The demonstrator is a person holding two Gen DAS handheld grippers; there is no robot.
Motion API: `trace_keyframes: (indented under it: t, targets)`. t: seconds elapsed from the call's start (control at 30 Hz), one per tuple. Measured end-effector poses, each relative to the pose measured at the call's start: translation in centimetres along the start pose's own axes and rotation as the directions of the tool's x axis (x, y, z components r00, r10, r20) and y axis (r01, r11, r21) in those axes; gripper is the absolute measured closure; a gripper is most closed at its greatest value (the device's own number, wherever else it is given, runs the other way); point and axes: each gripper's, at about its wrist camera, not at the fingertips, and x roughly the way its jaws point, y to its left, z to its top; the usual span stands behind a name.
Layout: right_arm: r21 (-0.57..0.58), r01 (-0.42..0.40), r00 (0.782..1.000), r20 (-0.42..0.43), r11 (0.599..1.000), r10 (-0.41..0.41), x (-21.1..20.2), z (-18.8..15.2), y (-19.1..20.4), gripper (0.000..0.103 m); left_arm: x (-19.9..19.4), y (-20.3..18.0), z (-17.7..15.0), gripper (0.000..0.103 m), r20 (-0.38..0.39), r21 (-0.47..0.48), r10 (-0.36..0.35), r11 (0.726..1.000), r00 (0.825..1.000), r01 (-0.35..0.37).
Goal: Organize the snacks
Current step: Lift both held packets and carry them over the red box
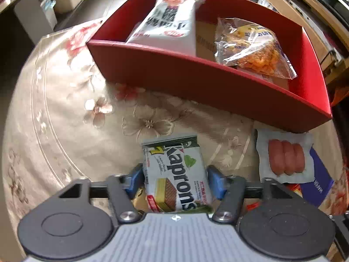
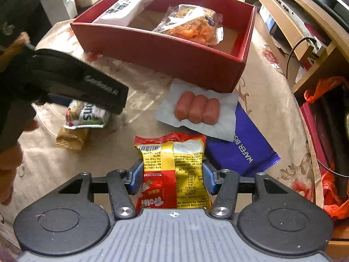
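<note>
My left gripper [image 1: 174,180] is shut on a grey-green Kaprons wafer pack [image 1: 176,174], held just above the table in front of the red box [image 1: 196,80]. My right gripper [image 2: 173,175] is shut on a red and yellow Trolli snack pack [image 2: 174,170]. The red box [image 2: 163,50] holds a white snack bag [image 1: 168,21] on its left and a clear bag of orange snacks [image 1: 253,45] on its right. A sausage pack [image 2: 196,109] lies near the box on a purple wafer pack [image 2: 246,148]. A tan snack pack [image 2: 72,137] lies under the left gripper's pack.
The floral tablecloth [image 1: 65,109] covers the table. A wooden shelf unit [image 2: 305,21] with a cable stands to the right. An orange plastic bag [image 2: 333,196] hangs at the table's right edge. Storage bins [image 1: 54,2] stand beyond the far left.
</note>
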Motion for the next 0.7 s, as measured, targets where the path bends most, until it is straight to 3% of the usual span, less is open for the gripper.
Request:
trace_keyframes:
  t: [0.17,0.3,0.43,0.6,0.7]
  targets:
    - [-0.014,0.001,1.0,-0.005,1.0,-0.001,-0.1,0.2,-0.1,0.041,-1.1,0.8,-0.7,0.046,0.023,0.073,0.042,0.996,0.999,-0.043]
    - [-0.026,-0.009,1.0,0.005,1.0,0.009,-0.2,0.3,0.2,0.041,-2.6,3.9,-1.4,0.046,0.031,0.063,0.017,0.998,0.999,-0.018]
    - [-0.045,-0.007,1.0,-0.005,0.999,0.007,0.3,0.2,0.6,0.041,-2.6,6.7,-2.1,0.046,0.031,0.046,0.053,0.997,0.998,-0.054]
    - [-0.085,-0.004,1.0,-0.024,0.996,0.002,1.4,0.2,1.9,0.041,-1.2,8.1,-3.2,0.046,-0.016,0.042,0.051,0.998,0.999,-0.05]
    - [-0.087,-0.004,1.0,-0.028,0.996,0.002,1.6,0.4,2.1,0.038,-1.3,8.3,-3.3,0.046,-0.005,0.057,0.037,0.998,0.999,-0.037]
